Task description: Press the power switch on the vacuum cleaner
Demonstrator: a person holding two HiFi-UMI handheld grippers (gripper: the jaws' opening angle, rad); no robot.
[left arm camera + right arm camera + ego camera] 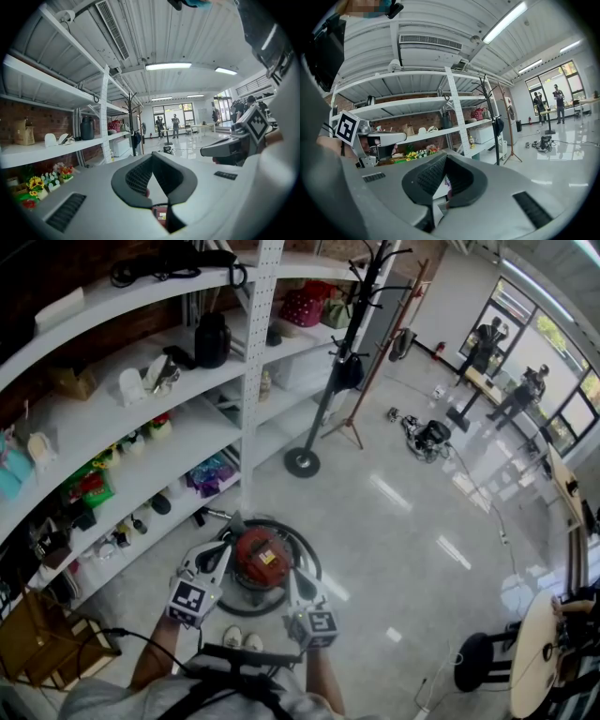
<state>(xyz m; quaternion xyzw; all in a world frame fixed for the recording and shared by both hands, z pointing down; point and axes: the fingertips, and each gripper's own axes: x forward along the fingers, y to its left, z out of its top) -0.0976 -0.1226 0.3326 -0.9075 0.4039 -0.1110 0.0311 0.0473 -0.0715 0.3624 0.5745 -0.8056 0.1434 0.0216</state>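
Editor: Vacuum cleaner (261, 557), where does it sit?

Photographer: Lower centre of the head view, on the pale glossy floor (403, 512). It is a round red canister ringed by a black hose (310, 563), just in front of the person's shoes (242, 641). The power switch cannot be picked out on it.

Editor: And the 2 hand-held grippers?

Photographer: Both hang over the canister. The left hand-held gripper (223, 554) is at its left edge and the right hand-held gripper (292, 576) at its right edge. Whether either touches it cannot be told.

Editor: Jaws?

Photographer: In the left gripper view the dark pads (136, 180) meet at their tips with nothing between them, and a sliver of red canister shows through the gap behind. The right gripper view shows the same: tips together, nothing held.

Editor: Surroundings?

Photographer: White shelving (141, 423) with bags, toys and flowers fills the left of the frame. A black coat stand (345, 352) rises at top centre. 2 people (487, 338) stand by the windows at upper right, well apart from the canister.
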